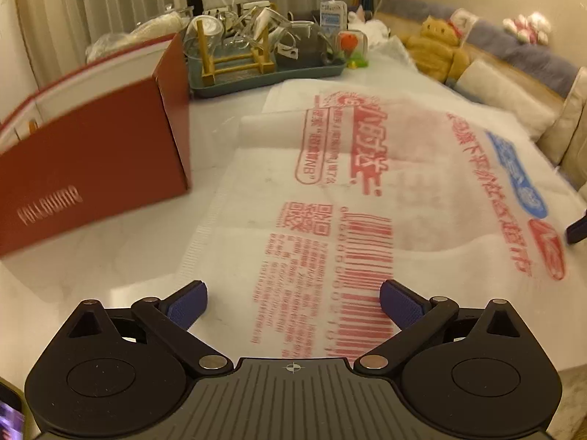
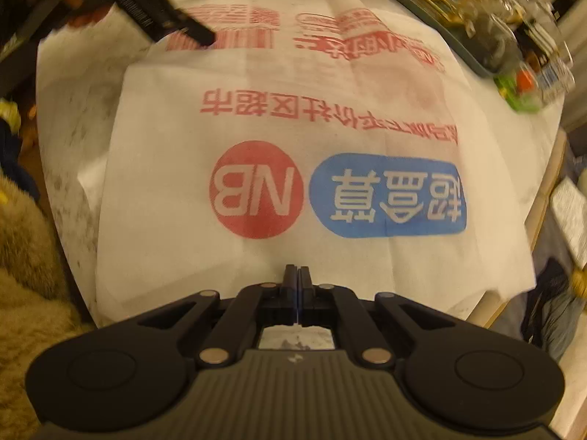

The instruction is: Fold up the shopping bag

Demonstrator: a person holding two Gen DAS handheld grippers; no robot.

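Observation:
A white shopping bag (image 1: 385, 190) with red and blue print lies spread flat on the pale table; it also shows in the right wrist view (image 2: 293, 121). My left gripper (image 1: 293, 299) is open, its blue pads apart, hovering over the bag's near edge by the barcode. My right gripper (image 2: 297, 275) has its jaws pressed together at the bag's edge below the NB logo; whether fabric is pinched between them I cannot tell. The left gripper shows at the top left of the right wrist view (image 2: 190, 11).
A red box (image 1: 95, 168) stands at the left next to the bag. A tray of glassware (image 1: 264, 58) sits behind it. Stuffed toys (image 1: 440, 51) and cushions line the right side. The table edge (image 2: 528, 242) runs on the right.

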